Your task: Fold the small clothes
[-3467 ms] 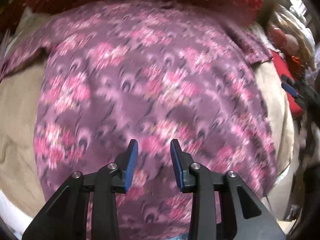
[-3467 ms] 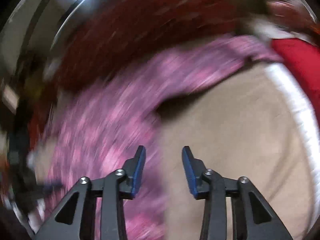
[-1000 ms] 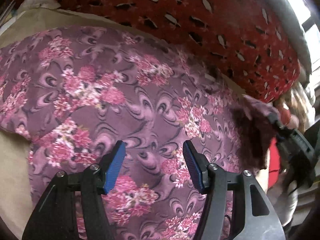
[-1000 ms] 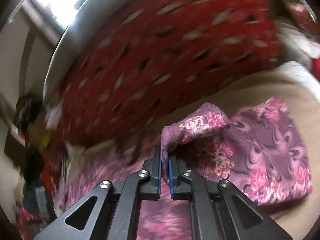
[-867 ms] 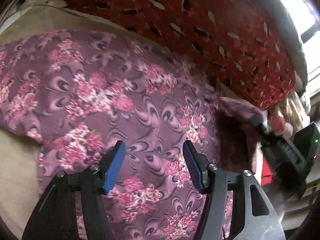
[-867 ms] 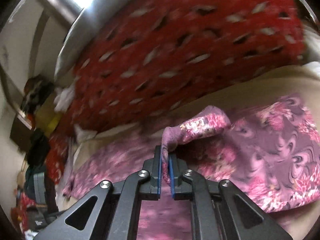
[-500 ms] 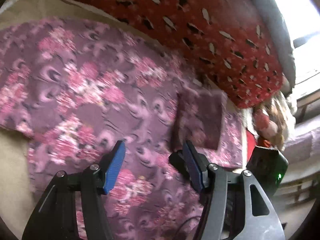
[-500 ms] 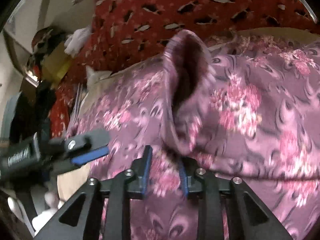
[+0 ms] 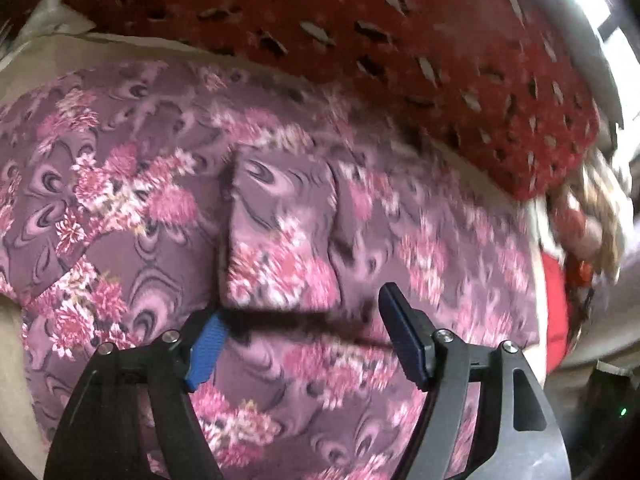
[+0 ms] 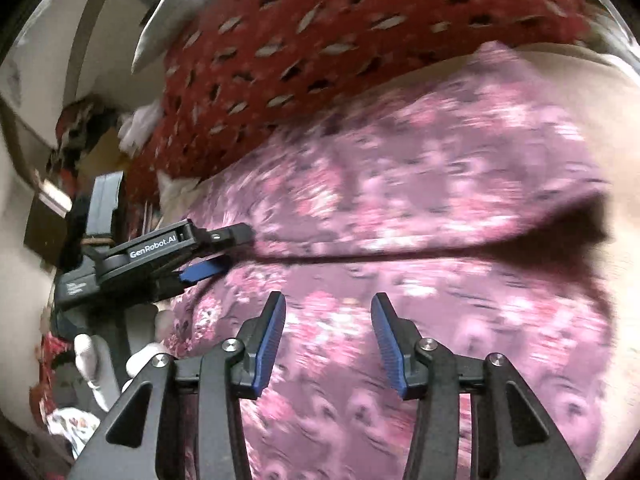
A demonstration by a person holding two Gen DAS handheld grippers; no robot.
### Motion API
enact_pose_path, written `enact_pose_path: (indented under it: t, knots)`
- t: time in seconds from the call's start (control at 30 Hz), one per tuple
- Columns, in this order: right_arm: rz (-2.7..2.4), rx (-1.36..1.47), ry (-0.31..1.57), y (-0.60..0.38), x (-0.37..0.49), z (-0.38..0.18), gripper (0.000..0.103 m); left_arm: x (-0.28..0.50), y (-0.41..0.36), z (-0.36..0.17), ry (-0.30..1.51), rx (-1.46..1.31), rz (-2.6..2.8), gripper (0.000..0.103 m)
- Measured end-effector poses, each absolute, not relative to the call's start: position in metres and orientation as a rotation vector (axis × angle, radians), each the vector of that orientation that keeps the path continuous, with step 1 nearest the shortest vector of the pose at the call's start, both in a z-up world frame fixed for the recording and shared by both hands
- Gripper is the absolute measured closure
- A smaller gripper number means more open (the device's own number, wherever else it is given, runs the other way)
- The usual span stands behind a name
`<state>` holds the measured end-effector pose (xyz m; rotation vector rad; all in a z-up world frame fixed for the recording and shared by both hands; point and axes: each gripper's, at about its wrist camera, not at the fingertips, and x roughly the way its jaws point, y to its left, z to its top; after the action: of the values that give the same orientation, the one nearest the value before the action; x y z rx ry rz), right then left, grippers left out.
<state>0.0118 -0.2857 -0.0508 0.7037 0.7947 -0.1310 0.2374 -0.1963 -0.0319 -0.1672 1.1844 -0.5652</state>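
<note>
Garment (image 9: 120, 208) first: a purple floral piece, lying spread flat across the beige bed (image 9: 48, 56), filling most of both your views. In the left wrist view, a sleeve (image 9: 280, 240) is folded in and lies flat on top of the body of the cloth, a neat rectangle near the middle, its near edge just beyond your tips. A dark crease line runs across the fabric right at that near edge.

Your left tongs (image 9: 308, 340) are spread wide, blue pads well apart, nothing between them, hanging just over the fabric near the folded sleeve. You can see them in the right wrist view too (image 10: 218, 254), reaching in from the left side, low over the cloth's left part, the "GenRobot.AI" lettering on the body readable.

Your right tongs (image 10: 328, 344) are released as well, fingers parted with only floral cloth showing in the gap, poised over the near part of the garment. Whether the tips touch the fabric, I cannot tell; that view is smeared with motion blur. A long shadowed fold line crosses the cloth from left to right just beyond them.

At the far edge, a red patterned blanket (image 9: 400, 40) lies bunched along the garment's far side. To the right in the left wrist view, a red item (image 9: 554, 312) lies beside the cloth's right edge.
</note>
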Motion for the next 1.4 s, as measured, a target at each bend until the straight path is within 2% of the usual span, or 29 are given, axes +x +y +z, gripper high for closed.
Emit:
enact_pose_path:
  t: [0.03, 0.07, 0.1, 0.37, 0.53, 0.57, 0.6, 0.63, 0.73, 0.83, 0.87, 0.93, 1.0, 1.03, 1.13, 1.27, 1.4]
  knots:
    - [-0.162, 0.714, 0.774, -0.297, 0.002, -0.046, 0.055, 0.239, -0.192, -0.032, 1.177, -0.201, -0.556, 0.046]
    - [-0.184, 0.723, 0.757, -0.305, -0.004, -0.043, 0.055, 0.241, -0.186, -0.032, 1.165, -0.235, -0.554, 0.086]
    - [-0.216, 0.734, 0.73, -0.317, -0.011, -0.038, 0.054, 0.245, -0.181, -0.031, 1.159, -0.26, -0.563, 0.1]
    - [-0.442, 0.836, 0.576, -0.396, -0.031, -0.031, 0.048, 0.257, -0.128, -0.009, 1.097, -0.401, -0.464, 0.099]
    - [-0.433, 0.963, 0.698, -0.416, 0.004, -0.077, 0.049, 0.269, -0.121, -0.029, 1.195, -0.445, -0.469, 0.099]
    - [-0.418, 0.963, 0.722, -0.414, 0.009, -0.082, 0.054, 0.268, -0.121, -0.031, 1.212, -0.435, -0.464, 0.098]
    - [-0.408, 0.941, 0.725, -0.411, 0.013, -0.082, 0.084, 0.268, -0.12, -0.034, 1.234, -0.427, -0.462, 0.098]
    - [-0.404, 0.89, 0.71, -0.406, 0.015, -0.075, 0.097, 0.269, -0.119, -0.034, 1.243, -0.431, -0.469, 0.098]
    - [-0.444, 0.812, 0.579, -0.398, 0.0, -0.059, 0.097, 0.272, -0.111, -0.032, 1.273, -0.449, -0.478, 0.097]
    - [-0.466, 0.833, 0.775, -0.402, 0.009, -0.088, 0.094, 0.276, -0.09, -0.022, 1.262, -0.449, -0.427, 0.094]
    - [-0.473, 0.829, 0.745, -0.399, 0.004, -0.083, 0.094, 0.276, -0.082, -0.017, 1.243, -0.443, -0.402, 0.094]
    - [-0.539, 0.781, 0.715, -0.393, -0.001, -0.066, 0.088, 0.278, -0.064, -0.007, 1.198, -0.474, -0.369, 0.094]
    - [-0.527, 0.747, 0.635, -0.38, -0.001, -0.047, 0.087, 0.278, -0.059, -0.007, 1.194, -0.525, -0.419, 0.09]
    - [-0.489, 0.73, 0.622, -0.369, 0.007, -0.038, 0.084, 0.277, -0.063, -0.009, 1.202, -0.527, -0.447, 0.085]
    - [-0.37, 0.674, 0.675, -0.334, 0.037, -0.034, 0.078, 0.275, -0.087, -0.025, 1.275, -0.479, -0.499, 0.085]
    - [-0.211, 0.607, 0.764, -0.276, 0.089, -0.042, 0.078, 0.274, -0.101, -0.045, 1.328, -0.412, -0.456, 0.085]
    - [-0.098, 0.556, 0.8, -0.225, 0.134, -0.051, 0.078, 0.276, -0.074, -0.029, 1.297, -0.497, -0.446, 0.085]
